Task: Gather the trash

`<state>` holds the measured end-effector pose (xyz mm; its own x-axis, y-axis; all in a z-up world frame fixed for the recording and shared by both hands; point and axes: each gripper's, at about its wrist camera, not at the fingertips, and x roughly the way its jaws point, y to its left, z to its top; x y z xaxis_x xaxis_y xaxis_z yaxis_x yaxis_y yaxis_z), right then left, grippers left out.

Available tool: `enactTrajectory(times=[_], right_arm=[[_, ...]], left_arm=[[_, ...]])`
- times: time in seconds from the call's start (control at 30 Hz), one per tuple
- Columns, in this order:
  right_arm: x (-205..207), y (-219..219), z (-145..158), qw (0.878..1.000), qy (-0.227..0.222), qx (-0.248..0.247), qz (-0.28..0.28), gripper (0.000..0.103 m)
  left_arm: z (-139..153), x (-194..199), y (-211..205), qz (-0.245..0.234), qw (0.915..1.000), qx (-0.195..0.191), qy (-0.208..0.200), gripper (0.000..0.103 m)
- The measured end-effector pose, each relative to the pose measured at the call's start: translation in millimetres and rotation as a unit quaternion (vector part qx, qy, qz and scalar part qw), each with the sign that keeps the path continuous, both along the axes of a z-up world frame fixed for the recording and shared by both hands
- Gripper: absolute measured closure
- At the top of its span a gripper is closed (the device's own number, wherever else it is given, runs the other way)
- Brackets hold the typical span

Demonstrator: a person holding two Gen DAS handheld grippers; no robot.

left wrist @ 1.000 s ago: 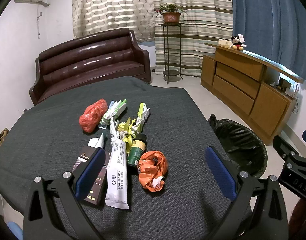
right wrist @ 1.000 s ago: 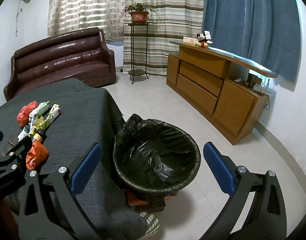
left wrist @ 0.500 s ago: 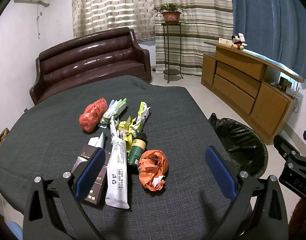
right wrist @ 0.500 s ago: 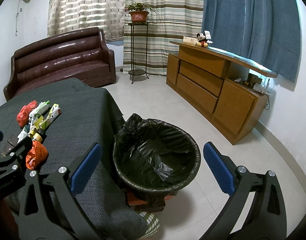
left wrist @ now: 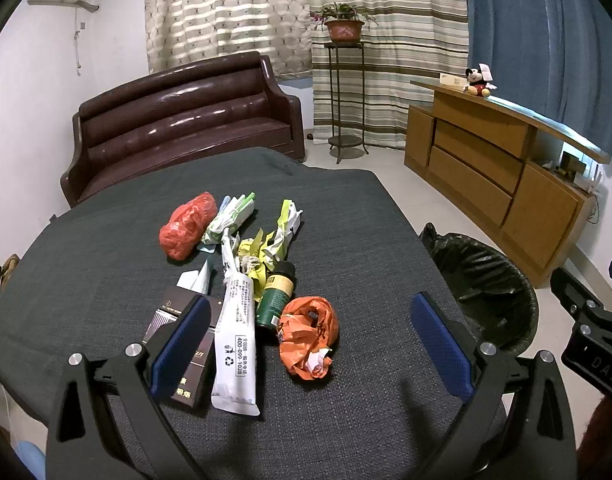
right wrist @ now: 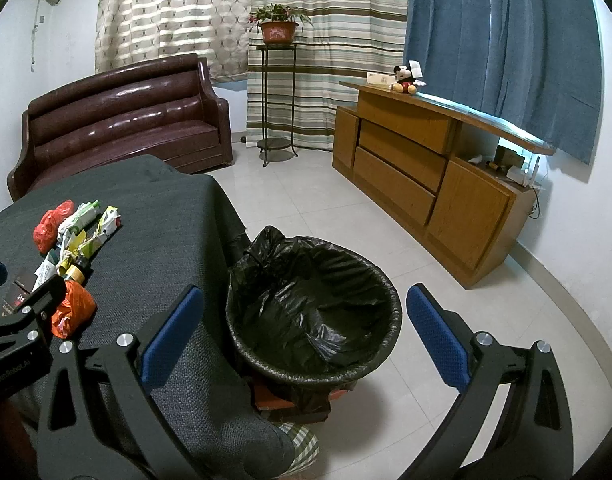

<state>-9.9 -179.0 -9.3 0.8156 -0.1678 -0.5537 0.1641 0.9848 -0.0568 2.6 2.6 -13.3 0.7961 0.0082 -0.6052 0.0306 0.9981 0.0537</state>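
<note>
Orange crumpled plastic, a bag wadded into a ball [left wrist: 309, 335], is lying on the table [left wrist: 366, 240] just ahead of your left gripper [left wrist: 308, 344], sitting between its two blue pads and a little nearer the left one. Touching its far side is a dark green bottle [left wrist: 276, 294] lying on its side, and beside that a long white tube [left wrist: 235, 344] is stretching toward you, its flat end reaching past the left pad. A dark brown carton [left wrist: 185, 344] is lying partly behind that pad. Farther out, yellow-green wrappers [left wrist: 279, 236], a green-and-white packet [left wrist: 227, 220] and a red plastic bag [left wrist: 187, 226] are bunching together near the middle of the grey cloth.

You are holding the left gripper spread wide and empty, hovering low over the near edge of the table.

Your right gripper [right wrist: 301, 342] is likewise gaping wide and gripping nothing; it is pointing past the table's corner at the trash bin [right wrist: 394, 320], which is lined with a black bag and standing on the tiled floor [right wrist: 306, 200] just beside the table. The bin is filling the gap between its pads. From that view the orange bag [right wrist: 71, 308] is lying well to the left, behind the left gripper's arm.
</note>
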Motion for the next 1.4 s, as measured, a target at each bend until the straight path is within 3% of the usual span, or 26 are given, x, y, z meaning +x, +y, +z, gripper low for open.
enactTrajectory(times=[1.4], right_arm=[[0.1,2.1,0.1,1.000,0.002,0.001,0.000,0.004]], left_arm=[[-8.0,6.2,8.3,-0.002,1.0000,0.000,0.007,0.006]])
